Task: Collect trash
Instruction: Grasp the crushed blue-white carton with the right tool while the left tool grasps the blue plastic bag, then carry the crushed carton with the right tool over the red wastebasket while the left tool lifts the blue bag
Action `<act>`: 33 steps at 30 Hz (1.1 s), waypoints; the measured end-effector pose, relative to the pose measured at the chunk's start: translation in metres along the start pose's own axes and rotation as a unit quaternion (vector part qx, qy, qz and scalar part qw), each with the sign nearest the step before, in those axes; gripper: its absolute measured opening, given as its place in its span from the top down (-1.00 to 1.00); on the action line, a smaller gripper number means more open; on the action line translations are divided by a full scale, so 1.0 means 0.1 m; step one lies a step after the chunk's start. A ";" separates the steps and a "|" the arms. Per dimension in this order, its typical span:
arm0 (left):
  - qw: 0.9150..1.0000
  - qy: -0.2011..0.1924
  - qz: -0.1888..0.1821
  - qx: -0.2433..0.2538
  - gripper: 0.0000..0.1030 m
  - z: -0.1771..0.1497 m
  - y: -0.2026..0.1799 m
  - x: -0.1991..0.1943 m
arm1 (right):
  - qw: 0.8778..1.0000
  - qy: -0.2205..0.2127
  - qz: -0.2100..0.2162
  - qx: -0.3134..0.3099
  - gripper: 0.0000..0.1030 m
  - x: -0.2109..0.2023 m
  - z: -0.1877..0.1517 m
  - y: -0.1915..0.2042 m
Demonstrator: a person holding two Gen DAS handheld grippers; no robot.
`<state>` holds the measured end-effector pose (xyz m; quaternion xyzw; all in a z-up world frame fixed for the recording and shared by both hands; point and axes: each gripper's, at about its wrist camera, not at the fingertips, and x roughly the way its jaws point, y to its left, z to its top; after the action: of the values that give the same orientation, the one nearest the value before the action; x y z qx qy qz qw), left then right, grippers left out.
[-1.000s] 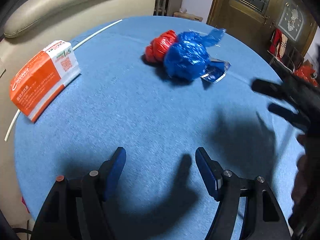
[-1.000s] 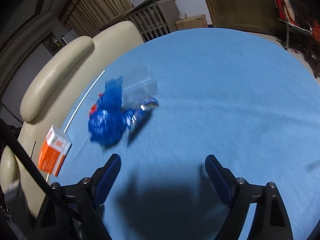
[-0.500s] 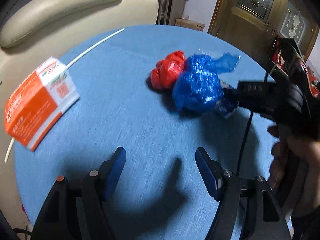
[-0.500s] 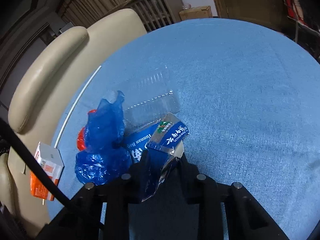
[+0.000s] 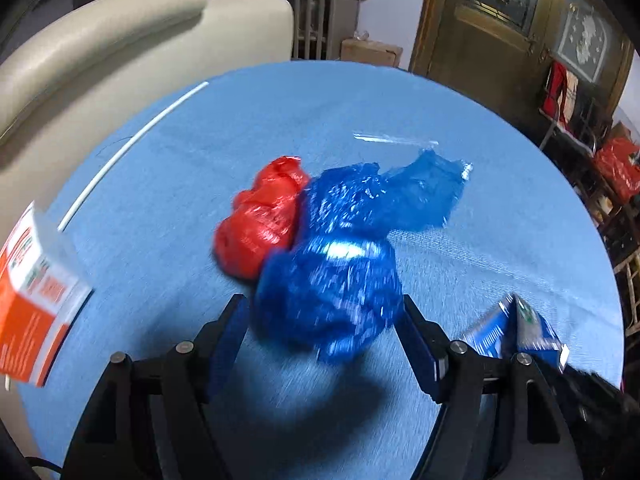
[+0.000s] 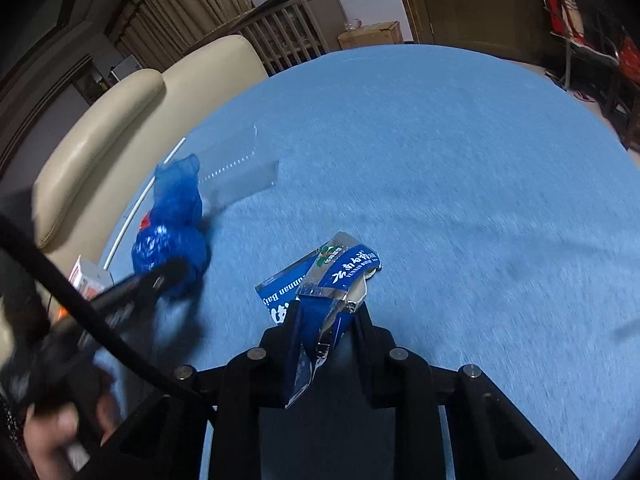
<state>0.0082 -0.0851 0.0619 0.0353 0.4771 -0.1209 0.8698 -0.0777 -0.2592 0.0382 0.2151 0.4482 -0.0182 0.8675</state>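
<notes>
The right tongs (image 6: 326, 320) are clamped on the blue wrapper (image 6: 328, 276), while the left tongs (image 5: 324, 320) have just been closing around the blue bag (image 5: 332, 280), lying mid-counter (image 5: 160, 184) with a red bag (image 5: 260, 220) at its ten o'clock.

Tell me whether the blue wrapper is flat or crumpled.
Crumpled. The blue wrapper is creased and bent, its foil torn, pinched between the shut right gripper above the blue cloth.
</notes>
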 end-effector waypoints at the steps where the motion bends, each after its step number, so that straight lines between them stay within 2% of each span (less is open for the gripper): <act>1: 1.000 0.002 0.004 0.006 -0.13 0.01 -0.03 0.00 | 1.000 -0.001 0.000 0.002 0.49 -0.01 -0.02 -0.02; 4: 1.000 -0.001 -0.010 0.012 0.02 0.01 -0.04 -0.08 | 1.000 -0.003 0.001 0.005 0.49 -0.07 -0.11 -0.01; 6: 1.000 -0.004 -0.027 0.008 0.05 -0.11 -0.03 -0.25 | 1.000 -0.006 0.002 0.005 0.49 -0.14 -0.16 -0.03; 10: 0.999 -0.013 -0.040 0.004 0.05 -0.38 0.06 -0.51 | 1.000 -0.012 0.010 0.009 0.49 -0.30 -0.30 -0.06; 19: 1.000 -0.014 -0.018 0.004 0.05 -0.99 0.10 -0.76 | 0.999 -0.014 0.030 0.023 0.49 -0.58 -0.78 -0.08; 28: 0.999 -0.017 -0.028 0.010 0.05 -1.14 0.01 -0.84 | 0.999 -0.023 0.032 0.027 0.49 -0.88 -1.11 -0.14; 33: 0.999 -0.019 -0.032 0.023 0.05 -1.22 -0.12 -0.94 | 0.999 -0.033 0.024 0.025 0.49 -1.00 -1.18 -0.20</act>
<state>-0.1435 -0.0584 0.0747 0.0376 0.4582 -0.1599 0.8735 -0.2327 -0.2472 0.0503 0.2469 0.4132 -0.0158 0.8764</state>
